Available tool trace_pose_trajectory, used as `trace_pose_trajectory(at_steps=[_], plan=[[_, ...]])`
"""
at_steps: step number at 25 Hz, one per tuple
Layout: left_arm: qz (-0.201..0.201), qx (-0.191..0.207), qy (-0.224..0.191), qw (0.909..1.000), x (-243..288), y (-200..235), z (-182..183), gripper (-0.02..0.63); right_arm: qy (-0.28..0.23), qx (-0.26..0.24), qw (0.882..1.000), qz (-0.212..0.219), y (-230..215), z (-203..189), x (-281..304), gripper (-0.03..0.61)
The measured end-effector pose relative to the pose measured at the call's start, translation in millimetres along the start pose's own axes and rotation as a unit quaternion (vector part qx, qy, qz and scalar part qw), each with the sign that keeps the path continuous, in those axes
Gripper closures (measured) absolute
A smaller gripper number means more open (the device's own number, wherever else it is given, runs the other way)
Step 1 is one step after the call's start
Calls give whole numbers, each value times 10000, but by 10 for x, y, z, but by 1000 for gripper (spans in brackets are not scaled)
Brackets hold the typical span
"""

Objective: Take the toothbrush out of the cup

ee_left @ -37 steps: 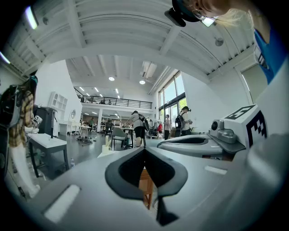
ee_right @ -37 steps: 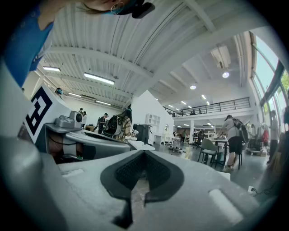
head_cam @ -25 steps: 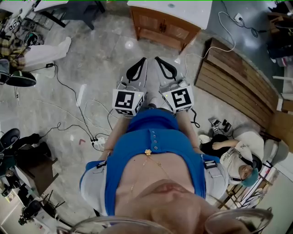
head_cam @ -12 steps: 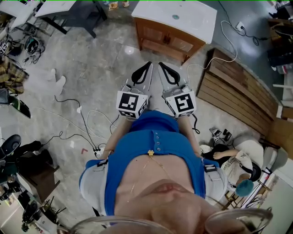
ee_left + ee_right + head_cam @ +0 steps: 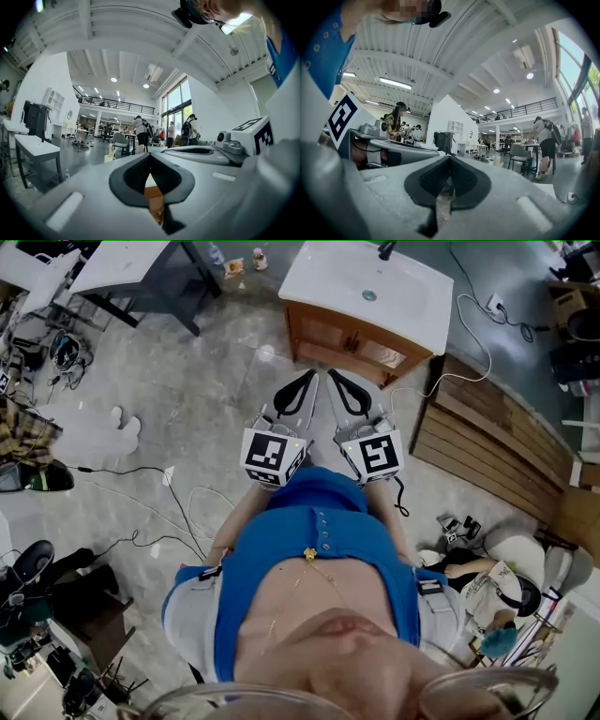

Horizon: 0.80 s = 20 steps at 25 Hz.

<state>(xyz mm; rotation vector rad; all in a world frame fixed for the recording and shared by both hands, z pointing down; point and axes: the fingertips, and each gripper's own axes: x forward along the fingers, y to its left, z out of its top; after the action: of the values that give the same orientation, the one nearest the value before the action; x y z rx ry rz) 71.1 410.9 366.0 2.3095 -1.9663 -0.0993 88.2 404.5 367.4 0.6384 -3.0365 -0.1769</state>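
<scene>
Pointing level toward the vanity [image 5: 412,296], the left gripper [image 5: 309,377] and right gripper [image 5: 333,374] sit side by side, both with jaws fully together and nothing between them. The toothbrush and cup cannot be made out in any view.

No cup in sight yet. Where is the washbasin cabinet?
Top of the head view, right of centre: the washbasin cabinet stands just ahead of the left gripper and right gripper.
</scene>
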Motion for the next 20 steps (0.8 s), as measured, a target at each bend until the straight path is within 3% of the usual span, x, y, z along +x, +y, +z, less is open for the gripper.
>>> trace_pose_trajectory(at_steps=[8,20], plan=[[-107,-61,17,9999,93,374,31,612,65,99,9999,-92,25,-54,397,577],[-87,-181,80,9998,260,597,1,613,224,223,9994,-120,-86,-149,633,577]])
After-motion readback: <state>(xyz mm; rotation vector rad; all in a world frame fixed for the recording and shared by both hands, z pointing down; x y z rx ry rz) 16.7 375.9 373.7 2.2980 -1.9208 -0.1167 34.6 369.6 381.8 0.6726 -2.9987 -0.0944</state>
